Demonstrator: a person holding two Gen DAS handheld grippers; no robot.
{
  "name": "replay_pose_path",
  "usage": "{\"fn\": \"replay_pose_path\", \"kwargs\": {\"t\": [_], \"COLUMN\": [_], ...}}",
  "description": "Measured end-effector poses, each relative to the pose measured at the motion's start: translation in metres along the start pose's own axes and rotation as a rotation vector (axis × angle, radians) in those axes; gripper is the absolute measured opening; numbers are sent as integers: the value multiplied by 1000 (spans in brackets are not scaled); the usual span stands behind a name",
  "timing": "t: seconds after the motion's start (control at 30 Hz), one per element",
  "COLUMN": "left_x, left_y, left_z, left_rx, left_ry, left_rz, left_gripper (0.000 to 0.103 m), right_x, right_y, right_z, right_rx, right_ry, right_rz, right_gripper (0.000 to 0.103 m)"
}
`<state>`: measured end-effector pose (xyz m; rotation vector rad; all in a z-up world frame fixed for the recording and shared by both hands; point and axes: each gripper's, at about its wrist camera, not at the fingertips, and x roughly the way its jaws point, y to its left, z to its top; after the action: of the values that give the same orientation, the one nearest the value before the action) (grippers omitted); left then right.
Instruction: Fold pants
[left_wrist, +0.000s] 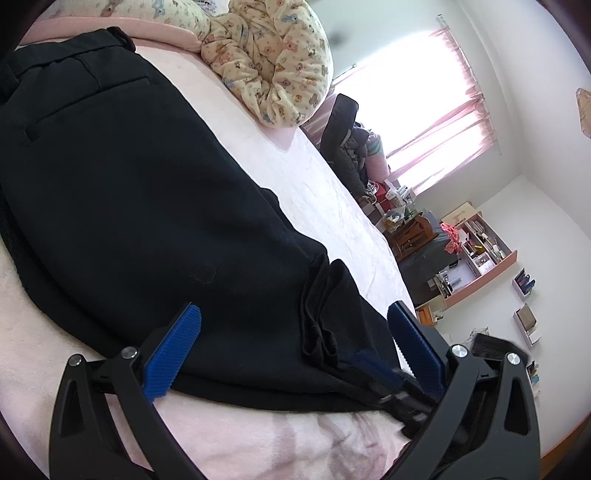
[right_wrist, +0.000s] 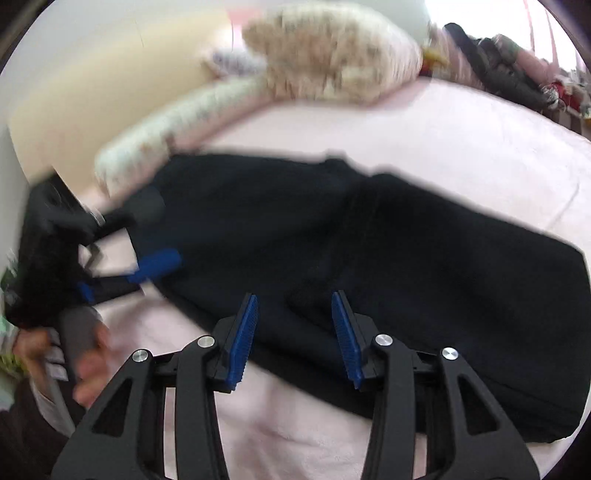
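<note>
Black pants (left_wrist: 140, 206) lie flat on a pink bed (left_wrist: 325, 192), waistband at the far left in the left wrist view. My left gripper (left_wrist: 295, 343) is open, its blue pads (left_wrist: 173, 354) spread over the near edge of the pants by a bunched fold. In the blurred right wrist view the pants (right_wrist: 406, 266) stretch across the bed (right_wrist: 443, 140). My right gripper (right_wrist: 293, 332) is open just above their near edge, holding nothing. The left gripper (right_wrist: 155, 254) also shows there at the left, held by a hand.
A rolled, bear-print quilt (left_wrist: 273, 59) lies at the head of the bed. A chair with clothes (left_wrist: 343, 136) and a cluttered desk with pink shelves (left_wrist: 476, 251) stand beyond the bed's far side, under a bright window (left_wrist: 413, 92).
</note>
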<state>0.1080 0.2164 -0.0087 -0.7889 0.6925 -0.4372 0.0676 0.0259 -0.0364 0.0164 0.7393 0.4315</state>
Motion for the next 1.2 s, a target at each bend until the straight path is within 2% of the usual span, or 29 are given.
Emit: {"fn": "replay_pose_path", "kwargs": {"t": [0.07,0.3,0.37,0.43,0.5,0.6,0.7,0.73,0.83,0.9,0.97,1.03,1.13,1.2], "left_x": [-1,2,2,2,1,-2,-5,-5,-3,-3,-2,-2,-4,-6], "left_y": [-2,0,2,4,6,7,6,6,4,4,3,4,7,8], "left_z": [0,2,2,3,3,4,4,4,4,3,3,3,4,4], "left_rx": [11,25,18,9,-2,-15,-13,-13,-13,-12,-7,-10,-23,-32], "left_ry": [-6,-1,1,2,0,-12,-32,-34,-30,-27,-26,-20,-25,-35], "left_rz": [7,17,16,17,20,15,12,10,11,13,21,32,32,25], "left_gripper": [101,101,101,101,101,101,101,101,101,101,101,101,101,101], "right_x": [-7,28,40,39,33,14,-8,-11,2,32,56,53,48,39], "right_y": [-2,-1,-2,-1,-14,-33,-23,-19,-9,0,7,14,22,27], "right_z": [6,-12,-16,-18,-15,-4,8,10,10,-4,-17,-18,-17,-17], "right_rx": [1,-44,-47,-74,24,153,130,124,89,41,-22,-52,-87,-120], "right_ry": [-49,95,99,87,68,-22,-123,-130,-80,32,98,79,115,118], "right_rz": [-67,-181,-186,-229,-183,-95,-65,-47,-31,-63,-122,-145,-122,-105], "right_gripper": [44,40,38,22,15,13,13,13,13,13,15,18,48,51]}}
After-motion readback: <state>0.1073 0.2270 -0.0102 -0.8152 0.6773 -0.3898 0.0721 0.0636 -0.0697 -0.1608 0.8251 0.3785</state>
